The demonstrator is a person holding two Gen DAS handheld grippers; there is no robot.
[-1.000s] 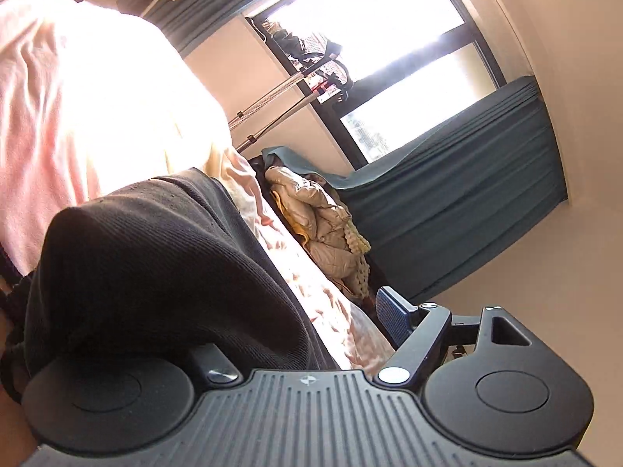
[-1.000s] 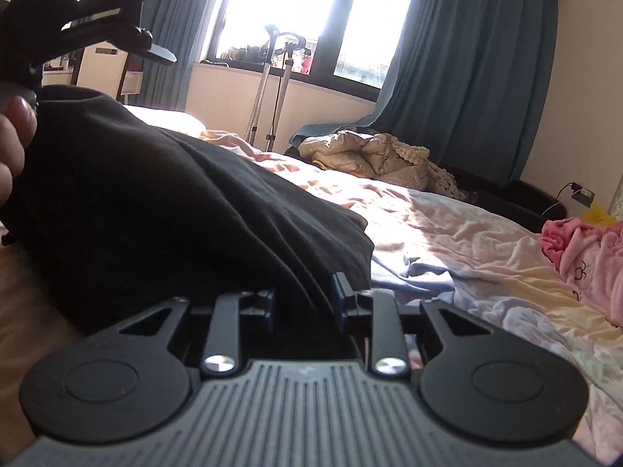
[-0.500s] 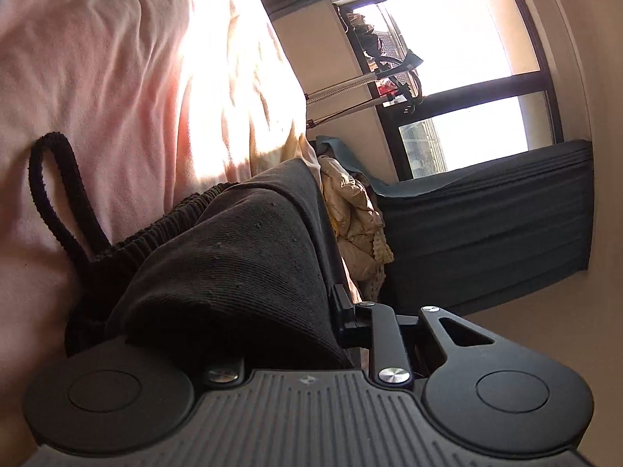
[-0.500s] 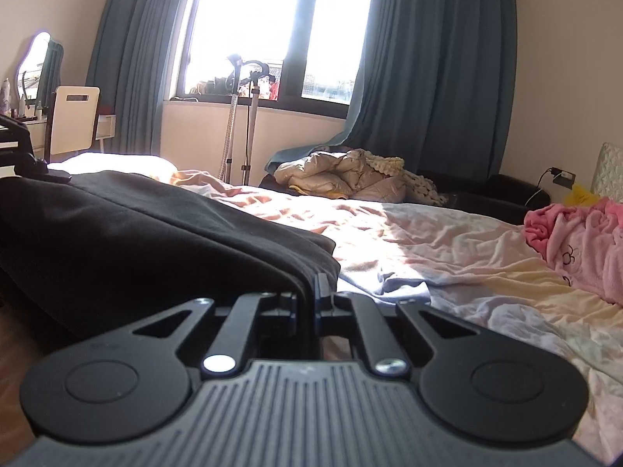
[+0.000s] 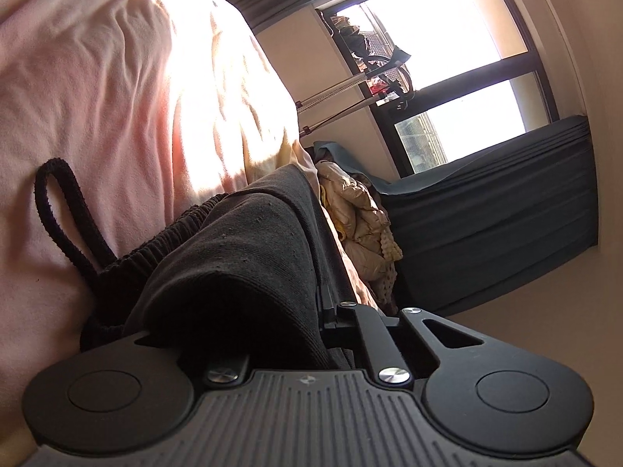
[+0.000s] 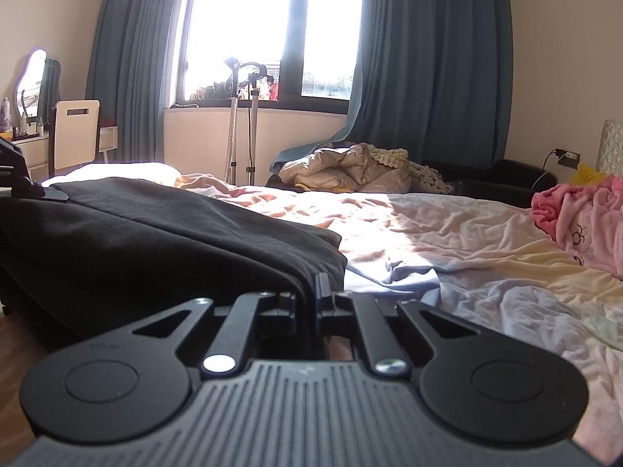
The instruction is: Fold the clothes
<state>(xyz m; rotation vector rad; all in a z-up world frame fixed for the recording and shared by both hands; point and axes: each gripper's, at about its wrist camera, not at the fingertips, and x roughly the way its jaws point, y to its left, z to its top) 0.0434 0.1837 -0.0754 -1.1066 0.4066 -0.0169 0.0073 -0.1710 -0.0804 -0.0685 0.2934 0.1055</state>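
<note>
Landmark: the bed (image 6: 447,233), covered with a rumpled pale pink sheet and lit by sun from the window (image 6: 272,27).
Dressing table and chair (image 6: 76,132): stood beyond the bed's far left corner, a mirror above them.
Black garment (image 6: 155,249): lay on the left part of the bed, folded over on itself in thick layers; its near edge ran into both grippers. In the left wrist view (image 5: 249,257) it showed a ribbed waistband and a drawstring loop (image 5: 58,210) lying on the sheet.
Left gripper (image 5: 323,311): clenched on a fold of the black garment; cloth draped over its left finger and hid that pad. Its tip (image 6: 27,186) also showed at the far left of the right wrist view, at the garment's far end.
Right gripper (image 6: 315,292): pinched shut on the near edge of the black garment, the layers caught between its fingers.
Clothes steamer stand (image 6: 241,124): upright behind the bed, under the window.
Beige quilted jacket (image 6: 350,171): heaped just behind the bed's far edge, at the foot of the blue curtain (image 6: 428,58).
Pink garment (image 6: 576,222): bunched on the right side of the bed, well apart from the black garment.
Wall socket (image 6: 566,154): on the wall beyond the bed's right end, a cable plugged in.
</note>
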